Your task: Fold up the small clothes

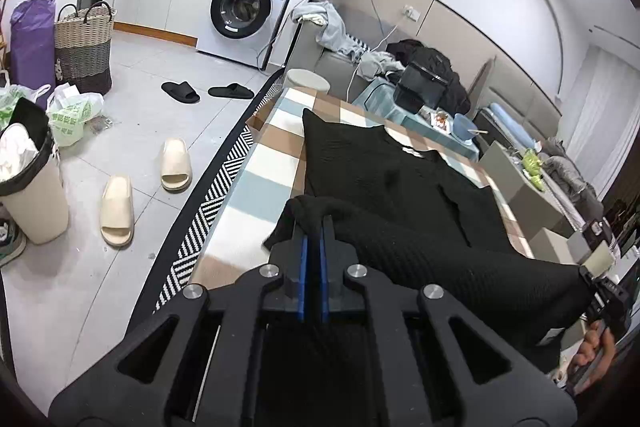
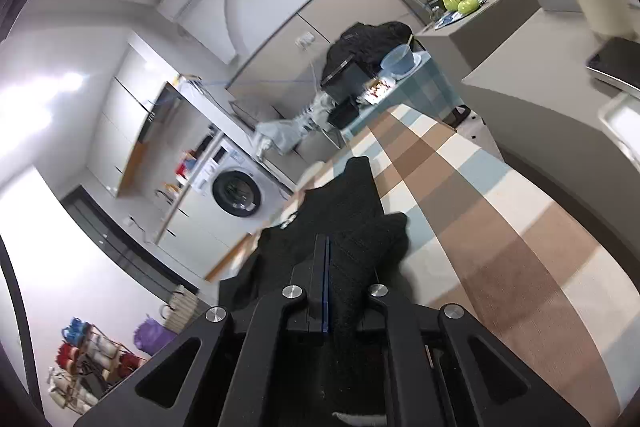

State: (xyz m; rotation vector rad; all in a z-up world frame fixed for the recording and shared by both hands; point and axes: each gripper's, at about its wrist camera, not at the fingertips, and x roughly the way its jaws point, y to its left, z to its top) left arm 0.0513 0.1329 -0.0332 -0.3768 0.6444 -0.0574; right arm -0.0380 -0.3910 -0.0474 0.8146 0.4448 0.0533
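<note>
A black knit top (image 1: 384,179) lies spread on the checked tablecloth (image 1: 264,179), its near edge lifted off the table. My left gripper (image 1: 314,217) is shut on the left end of that lifted edge, with black fabric bunched over its tips. My right gripper (image 1: 592,267) shows at the right edge of the left wrist view, holding the other end of the edge. In the right wrist view the right gripper (image 2: 326,241) is shut, the black top (image 2: 352,203) pinched between its fingers and draped over it, above the checked cloth (image 2: 480,211).
Beige slippers (image 1: 144,191) and black slippers (image 1: 206,91) lie on the floor left of the table, beside a striped rug (image 1: 208,211), a bin (image 1: 28,183) and a basket (image 1: 84,47). A washing machine (image 1: 248,11) stands behind. A blue bowl (image 1: 466,125) sits at the table's far end.
</note>
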